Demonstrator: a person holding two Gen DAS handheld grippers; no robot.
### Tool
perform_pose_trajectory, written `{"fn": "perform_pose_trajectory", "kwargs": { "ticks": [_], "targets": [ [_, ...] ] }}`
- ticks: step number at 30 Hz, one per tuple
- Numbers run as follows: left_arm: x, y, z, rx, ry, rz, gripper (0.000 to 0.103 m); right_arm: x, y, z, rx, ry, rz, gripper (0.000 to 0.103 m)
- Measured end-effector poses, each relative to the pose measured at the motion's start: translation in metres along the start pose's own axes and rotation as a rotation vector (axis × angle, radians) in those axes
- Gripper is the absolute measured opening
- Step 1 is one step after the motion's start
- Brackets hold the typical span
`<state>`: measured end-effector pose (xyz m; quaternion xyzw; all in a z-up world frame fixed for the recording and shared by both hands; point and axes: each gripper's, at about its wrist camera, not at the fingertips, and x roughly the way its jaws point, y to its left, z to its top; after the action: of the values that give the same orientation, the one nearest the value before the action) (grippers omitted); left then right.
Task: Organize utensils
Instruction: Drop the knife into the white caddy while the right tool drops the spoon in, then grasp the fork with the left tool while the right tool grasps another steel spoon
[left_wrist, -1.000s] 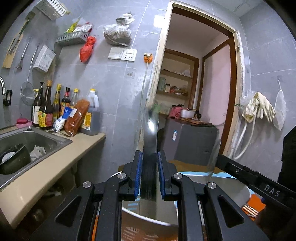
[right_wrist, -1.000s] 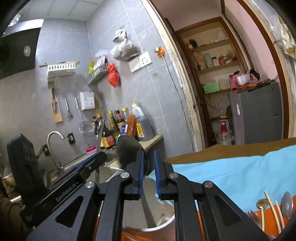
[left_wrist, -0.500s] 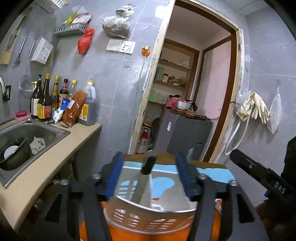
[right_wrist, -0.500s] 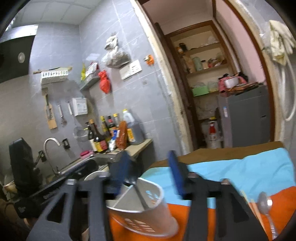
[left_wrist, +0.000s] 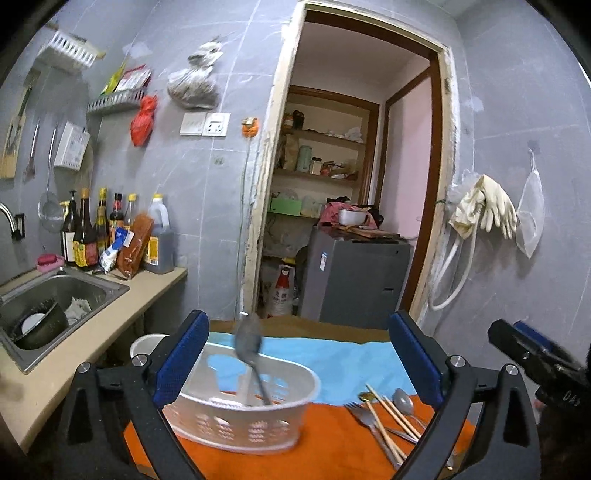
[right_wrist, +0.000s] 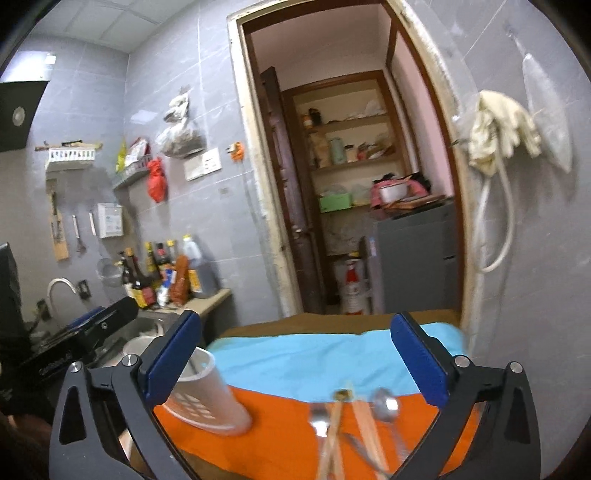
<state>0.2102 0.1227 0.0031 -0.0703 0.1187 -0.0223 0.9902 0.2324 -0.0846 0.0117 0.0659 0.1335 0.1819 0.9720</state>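
A white perforated utensil basket stands on the orange cloth. A metal spoon leans upright inside it. My left gripper is open and empty, just above and behind the basket. Loose utensils lie to the basket's right: a fork, wooden chopsticks and a spoon. In the right wrist view the basket is at lower left and the blurred loose utensils lie below my right gripper, which is open and empty.
A blue cloth covers the table's far part. A counter with a steel sink and sauce bottles runs along the left. A white bucket sits between counter and table. A doorway with a grey cabinet is behind.
Both grippers opened and drew back from the basket. The utensils they held dropped into the basket; one spoon stands in it now. The right view swung right toward the loose utensils.
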Motion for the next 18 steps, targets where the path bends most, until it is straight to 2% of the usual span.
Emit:
{"fn": "perform_pose_trajectory", "kwargs": {
  "ticks": [4, 9, 13, 18],
  "targets": [
    [-0.002, -0.031, -0.013, 0.033, 0.021, 0.028, 0.096, -0.020, -0.024, 0.000, -0.033, -0.002, -0.052, 0.103],
    [0.014, -0.058, -0.037, 0.041, 0.111, 0.033, 0.096, -0.026, -0.057, -0.007, -0.057, 0.033, -0.092, 0.103],
    [0.040, -0.072, -0.059, 0.028, 0.218, 0.017, 0.096, -0.016, -0.089, -0.022, -0.049, 0.109, -0.121, 0.103],
    [0.072, -0.082, -0.086, 0.033, 0.323, 0.013, 0.095, 0.009, -0.114, -0.042, -0.023, 0.202, -0.114, 0.102]
  ]
}}
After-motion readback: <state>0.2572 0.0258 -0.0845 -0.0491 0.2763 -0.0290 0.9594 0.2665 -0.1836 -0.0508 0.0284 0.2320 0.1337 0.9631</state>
